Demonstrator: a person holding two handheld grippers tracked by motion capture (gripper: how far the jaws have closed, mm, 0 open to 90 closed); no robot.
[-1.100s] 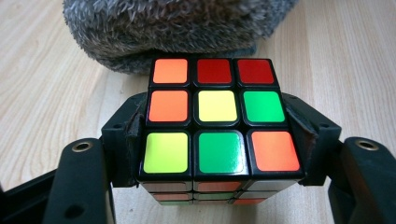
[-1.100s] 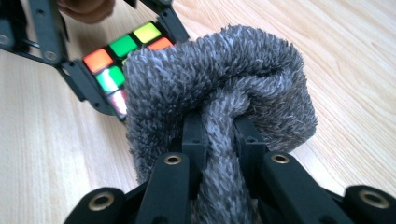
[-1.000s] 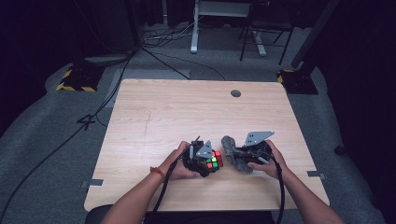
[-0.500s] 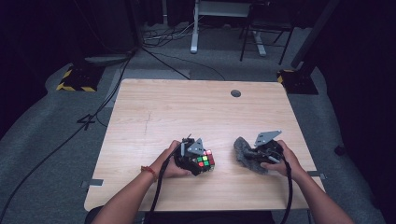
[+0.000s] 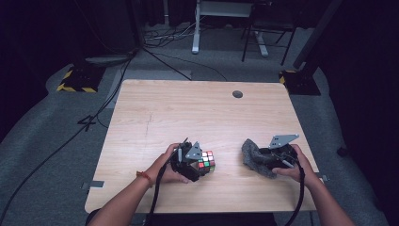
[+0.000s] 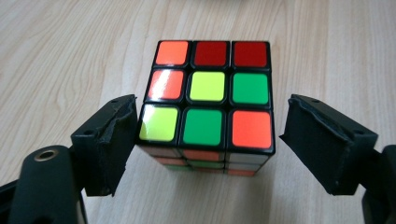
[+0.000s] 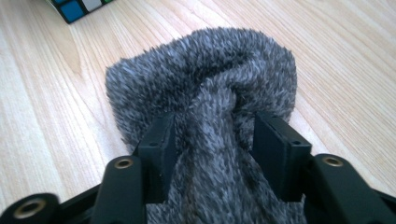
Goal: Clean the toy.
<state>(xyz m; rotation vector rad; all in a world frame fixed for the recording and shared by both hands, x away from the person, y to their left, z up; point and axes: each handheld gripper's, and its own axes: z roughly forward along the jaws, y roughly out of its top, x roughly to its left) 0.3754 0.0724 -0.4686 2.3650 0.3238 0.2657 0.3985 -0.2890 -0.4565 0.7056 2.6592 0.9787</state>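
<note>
High view: the cloth, pinched by the right gripper, has been drawn away from the cube; wiping seems finished. The left gripper, jaws apart, has perhaps released the cube.

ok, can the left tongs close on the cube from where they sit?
Probably yes. The left tongs are open, one jaw on each side of the cube, which rests on the table. Nothing lies between jaws and cube; a gap shows at one jaw.
</note>
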